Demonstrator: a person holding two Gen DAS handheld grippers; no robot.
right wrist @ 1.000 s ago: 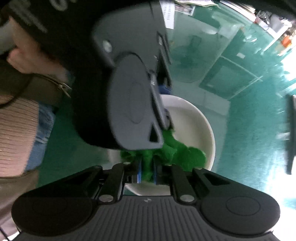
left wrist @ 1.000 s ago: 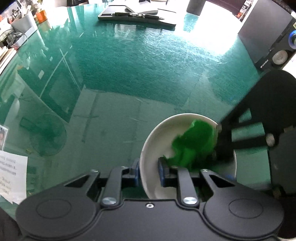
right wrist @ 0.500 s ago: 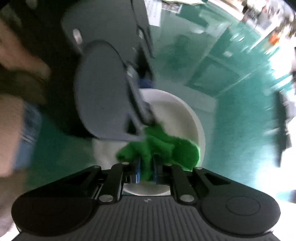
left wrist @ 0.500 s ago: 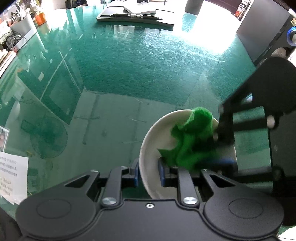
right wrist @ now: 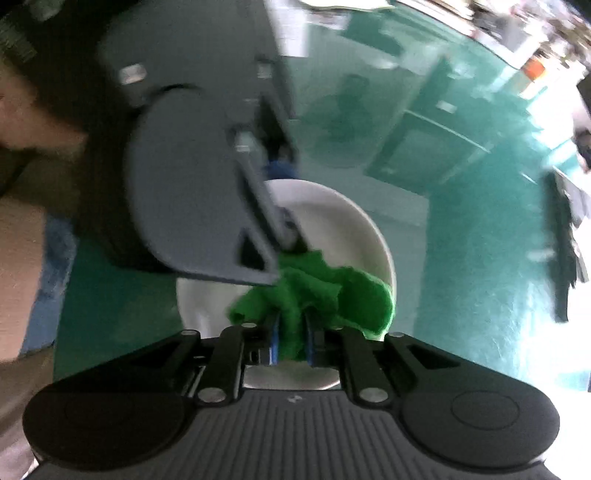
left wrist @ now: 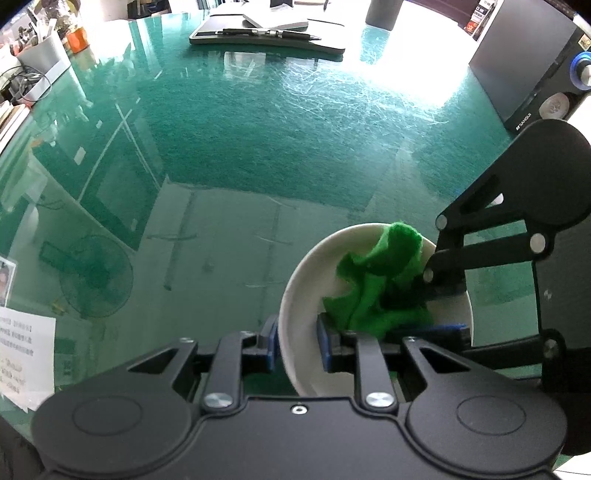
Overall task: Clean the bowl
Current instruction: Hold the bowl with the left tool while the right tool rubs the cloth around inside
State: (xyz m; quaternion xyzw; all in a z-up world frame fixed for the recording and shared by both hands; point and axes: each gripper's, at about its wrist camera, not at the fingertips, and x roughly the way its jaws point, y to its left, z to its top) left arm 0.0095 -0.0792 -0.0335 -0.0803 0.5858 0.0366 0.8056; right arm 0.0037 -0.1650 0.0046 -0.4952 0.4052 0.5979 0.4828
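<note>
A wide green desk (left wrist: pixel 258 147) with a glossy, scratched top carries everything here, with a notebook and pen (left wrist: pixel 266 35) at its far edge, a dark speaker (left wrist: pixel 532 70) at the right and a sheet of paper (left wrist: pixel 26 354) at the near left.

The bowl (left wrist: pixel 303 295), white and round, stands on the desk close in front of the left gripper (left wrist: pixel 295 341). That gripper's fingers are closed on the near rim, one blue pad outside the wall and the other inside, so the bowl is pinned in place.

The right gripper (right wrist: pixel 291 341) reaches into the bowl from the other side. Its fingers are nearly closed, pinching a crumpled green cloth (right wrist: pixel 321 295) between the blue pads. In the left wrist view the cloth (left wrist: pixel 376 284) lies bunched against the inner wall and floor of the bowl, one fold rising above the far rim.

The step in hand looks like the wiping itself: one hand steadies, the other scrubs. The right wrist view is blurred, which fits a moving wipe. Whether the bowl is clean yet cannot be told; no dirt shows on the bare white parts.

The next move probably calls for sweeping the cloth around the parts of the wall it has not reached, pressing lightly so the left grip does not slip off the rim.
</note>
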